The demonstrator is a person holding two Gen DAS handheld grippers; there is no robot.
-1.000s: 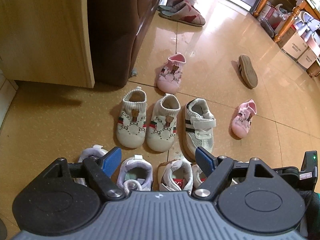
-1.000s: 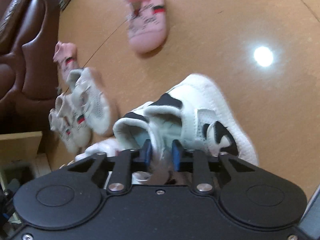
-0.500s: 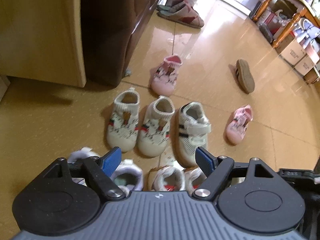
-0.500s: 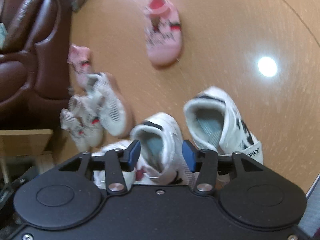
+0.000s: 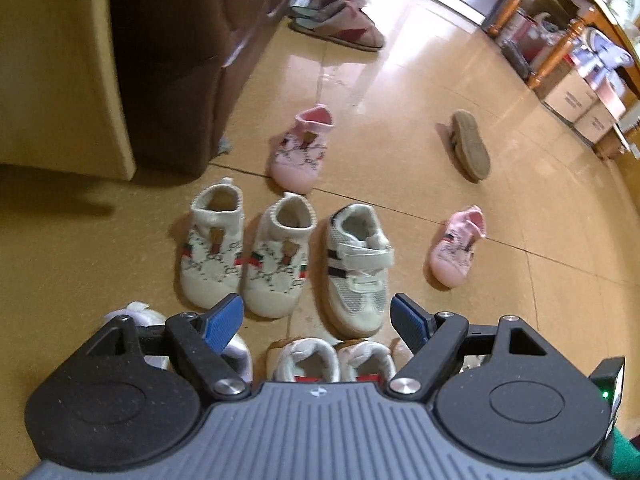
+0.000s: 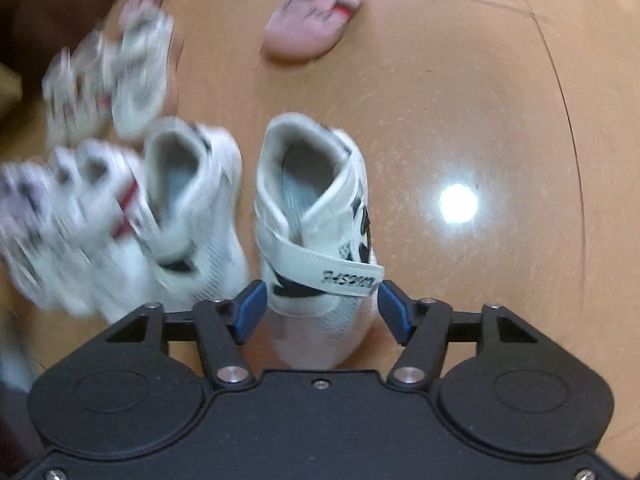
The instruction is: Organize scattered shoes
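The right gripper (image 6: 320,312) is opening, its jaws straddling but clear of a white strap shoe (image 6: 316,216) standing on the floor beside its mate (image 6: 192,216). The left gripper (image 5: 316,322) hangs wide and empty. The shoe looks light and soft-sided; its firmer heel collar seems the best hold.

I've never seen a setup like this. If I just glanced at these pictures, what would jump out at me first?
Probably the neat rows of tiny children's shoes on the shiny floor, with a cream patterned pair side by side in the middle. Two pink shoes lie apart behind them, and a brown shoe lies on its side farther back. Close up, the right gripper is opening around a white strapped sneaker.
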